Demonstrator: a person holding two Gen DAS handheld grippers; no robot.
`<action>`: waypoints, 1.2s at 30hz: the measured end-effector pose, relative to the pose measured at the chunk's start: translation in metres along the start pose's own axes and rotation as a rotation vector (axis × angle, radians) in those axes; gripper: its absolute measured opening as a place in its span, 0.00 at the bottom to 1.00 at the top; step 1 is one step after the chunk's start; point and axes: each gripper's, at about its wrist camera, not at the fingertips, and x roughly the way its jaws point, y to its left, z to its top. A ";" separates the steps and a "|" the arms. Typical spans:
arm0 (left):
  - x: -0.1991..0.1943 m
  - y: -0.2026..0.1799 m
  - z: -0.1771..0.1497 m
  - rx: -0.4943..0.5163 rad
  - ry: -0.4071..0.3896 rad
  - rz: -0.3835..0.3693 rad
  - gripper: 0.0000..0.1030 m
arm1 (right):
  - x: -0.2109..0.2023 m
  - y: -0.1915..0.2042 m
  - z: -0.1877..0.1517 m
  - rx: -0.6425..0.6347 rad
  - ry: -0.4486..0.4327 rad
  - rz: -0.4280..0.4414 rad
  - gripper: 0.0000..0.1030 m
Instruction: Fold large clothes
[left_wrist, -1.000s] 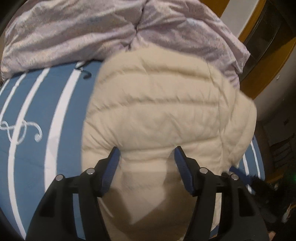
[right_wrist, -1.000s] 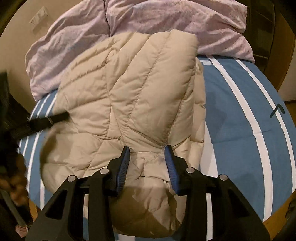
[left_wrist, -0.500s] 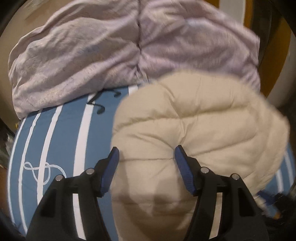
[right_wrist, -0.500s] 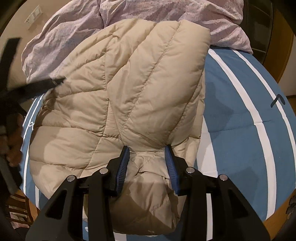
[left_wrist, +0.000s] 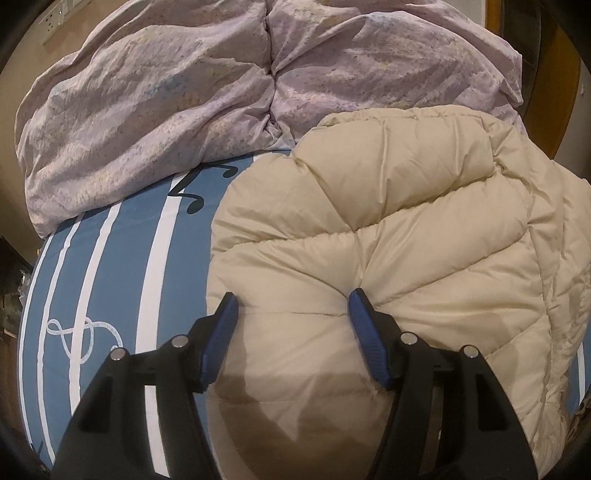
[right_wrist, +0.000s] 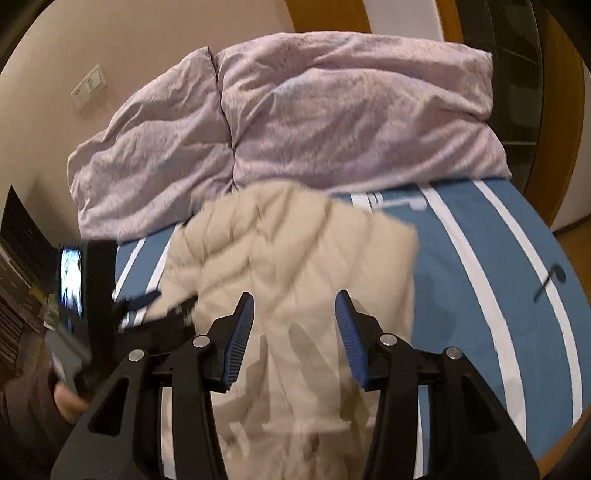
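A large beige quilted down jacket (left_wrist: 388, 240) lies folded on the blue, white-striped bed sheet (left_wrist: 110, 277). My left gripper (left_wrist: 293, 301) is open and hovers over the jacket's near left edge, holding nothing. In the right wrist view the jacket (right_wrist: 295, 258) is blurred. My right gripper (right_wrist: 294, 302) is open and empty above the jacket's near part. The left gripper's body (right_wrist: 92, 295) and the hand holding it show at the left of the right wrist view.
A crumpled lilac duvet (left_wrist: 221, 85) is piled along the head of the bed, also in the right wrist view (right_wrist: 295, 110). A wooden frame (right_wrist: 565, 110) stands at the right. A wall socket (right_wrist: 88, 86) is on the wall.
My right gripper has let go of the jacket's fold, opened wider and pulled back and up. My left gripper has drawn back; the jacket now lies folded to the right.
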 end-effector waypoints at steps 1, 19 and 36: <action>0.000 0.000 0.000 -0.003 0.001 -0.002 0.61 | 0.004 0.002 0.005 -0.003 -0.004 -0.004 0.47; -0.001 0.007 -0.001 -0.073 0.002 -0.032 0.65 | 0.074 -0.029 -0.021 0.002 0.056 -0.188 0.47; 0.009 0.003 0.017 -0.067 -0.074 0.054 0.71 | 0.088 -0.036 -0.029 0.017 0.027 -0.187 0.50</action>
